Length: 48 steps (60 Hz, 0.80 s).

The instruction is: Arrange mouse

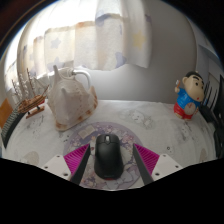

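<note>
You are holding the gripper (107,168) low over the pale, patterned surface (150,125), and the dark grey, rounded computer mouse (106,157) is sitting between the two fingers, its nose pointing away from you. The magenta pads (78,157) are flanking it closely on both sides, but I cannot tell whether they are pressing on its shell or merely standing beside it, so the grip is looking uncertain. That is where things are likely going wrong: the mouse's smooth, curved sides are offering little purchase, so if you are lifting with the pads only brushing it, it is probably slipping forward or twisting out. Pushing ahead carelessly is also risking a knock against the cream-coloured ceramic teapot (70,97) standing beyond the fingers to the left, or, less likely, the small cartoon boy figurine in a red shirt (187,97) standing well apart to the right. The teapot is the only container showing; its lid is sitting on, so whatever it is holding is hidden.
</note>
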Motion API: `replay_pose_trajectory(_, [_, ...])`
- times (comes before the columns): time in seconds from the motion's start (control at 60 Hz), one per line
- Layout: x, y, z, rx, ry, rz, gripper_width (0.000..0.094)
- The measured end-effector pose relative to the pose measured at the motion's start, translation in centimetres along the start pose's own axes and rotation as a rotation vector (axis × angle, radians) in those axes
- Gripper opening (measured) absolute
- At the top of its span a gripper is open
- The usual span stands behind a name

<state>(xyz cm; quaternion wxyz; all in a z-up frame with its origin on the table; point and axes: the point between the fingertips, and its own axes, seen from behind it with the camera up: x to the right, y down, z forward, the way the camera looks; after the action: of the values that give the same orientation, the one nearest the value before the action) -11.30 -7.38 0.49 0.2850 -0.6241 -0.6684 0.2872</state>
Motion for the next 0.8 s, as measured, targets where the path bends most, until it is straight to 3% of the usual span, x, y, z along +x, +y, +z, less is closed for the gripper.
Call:
replay_pose_trajectory(0.033, [0.5,-0.5,-1.3,-0.012,0.018,0.017,0.0836])
replay_pose_trajectory(0.25, [2.8,-1.0,-16.5,-0.154,0.106,0.133,0.0853])
replay_pose_trajectory(0.4, [3.2,0.2,-25.0,-0.144,0.099,0.139,0.0858])
replay_pose_trajectory(0.667, [6.0,1.6,-27.7,-0.132,0.107,0.078,0.0859])
replay_pose_trajectory(0.8, [5.7,2.0,-27.7,-0.145,0.053,0.079,0.0861])
